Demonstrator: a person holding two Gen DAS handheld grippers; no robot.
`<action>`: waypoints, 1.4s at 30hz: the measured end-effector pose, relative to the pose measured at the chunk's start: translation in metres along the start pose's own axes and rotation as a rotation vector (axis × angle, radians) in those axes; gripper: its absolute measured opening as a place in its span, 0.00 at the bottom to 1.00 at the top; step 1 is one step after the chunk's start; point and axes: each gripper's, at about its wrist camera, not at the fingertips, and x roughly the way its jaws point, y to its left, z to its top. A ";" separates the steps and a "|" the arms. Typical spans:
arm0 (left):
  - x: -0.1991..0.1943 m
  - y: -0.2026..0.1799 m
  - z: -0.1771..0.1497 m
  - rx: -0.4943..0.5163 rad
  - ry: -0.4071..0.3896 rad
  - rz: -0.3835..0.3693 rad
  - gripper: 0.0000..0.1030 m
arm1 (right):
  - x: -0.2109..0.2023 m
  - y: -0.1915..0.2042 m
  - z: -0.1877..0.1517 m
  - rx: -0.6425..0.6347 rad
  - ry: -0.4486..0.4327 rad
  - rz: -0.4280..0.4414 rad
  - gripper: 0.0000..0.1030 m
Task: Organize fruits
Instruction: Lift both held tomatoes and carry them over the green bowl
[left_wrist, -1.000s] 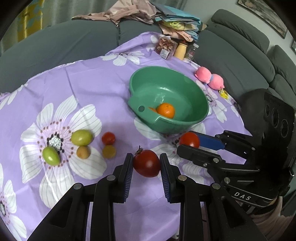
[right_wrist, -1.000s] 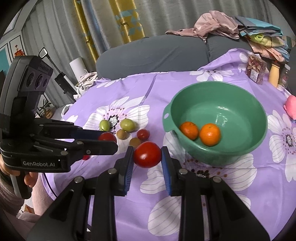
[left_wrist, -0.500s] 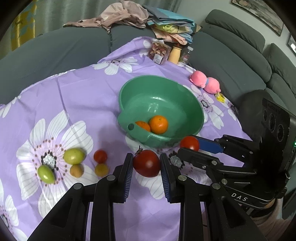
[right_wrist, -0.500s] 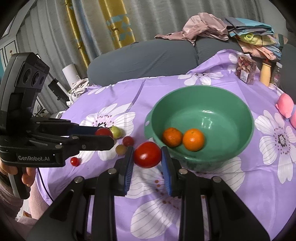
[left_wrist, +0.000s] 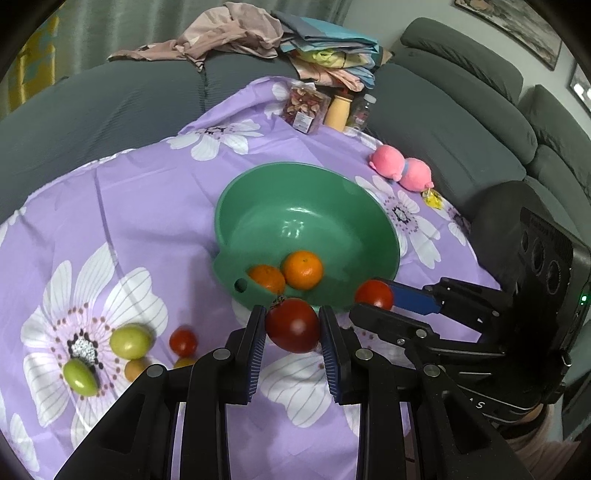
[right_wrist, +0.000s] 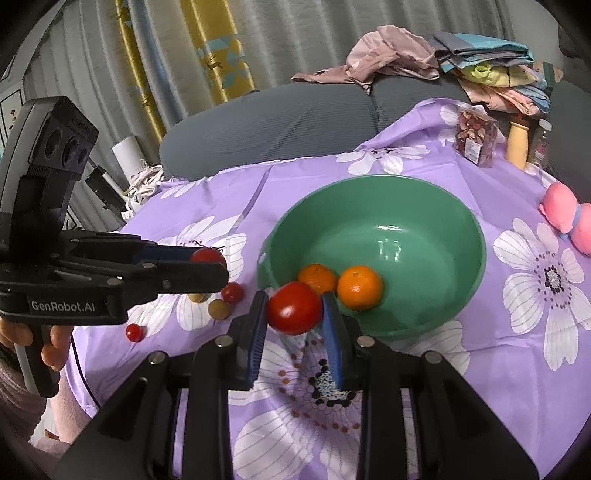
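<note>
My left gripper (left_wrist: 292, 326) is shut on a dark red tomato (left_wrist: 291, 325) and holds it above the cloth, just short of the near rim of the green bowl (left_wrist: 258, 192). My right gripper (right_wrist: 294, 310) is shut on a bright red tomato (right_wrist: 294, 307) at the bowl's (right_wrist: 476, 236) near left rim; it also shows in the left wrist view (left_wrist: 373, 295). Two oranges (right_wrist: 360, 287) lie in the bowl. Two green fruits (left_wrist: 130, 341), small tomatoes (left_wrist: 183, 341) and small yellowish fruits (right_wrist: 218, 308) lie on the cloth to the left.
A purple flowered cloth (left_wrist: 147, 206) covers the table. A pink plush toy (left_wrist: 400, 168), a snack bag (left_wrist: 303, 110) and bottles (left_wrist: 338, 110) stand at the far side. A grey sofa (left_wrist: 461, 110) with piled clothes (right_wrist: 424, 62) surrounds the table.
Both grippers have moved forward toward the bowl with their tomatoes still held. The bowl and oranges now appear closer; the loose fruits have dropped back to the left.
</note>
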 end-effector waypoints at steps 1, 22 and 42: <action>0.001 -0.001 0.000 0.001 0.001 -0.002 0.28 | 0.000 -0.002 0.000 0.003 0.000 -0.001 0.29; 0.036 -0.004 0.018 0.011 0.031 -0.005 0.28 | 0.012 -0.031 0.000 0.059 0.009 -0.031 0.29; 0.058 -0.009 0.021 0.027 0.078 0.005 0.28 | 0.022 -0.040 0.003 0.042 0.031 -0.049 0.29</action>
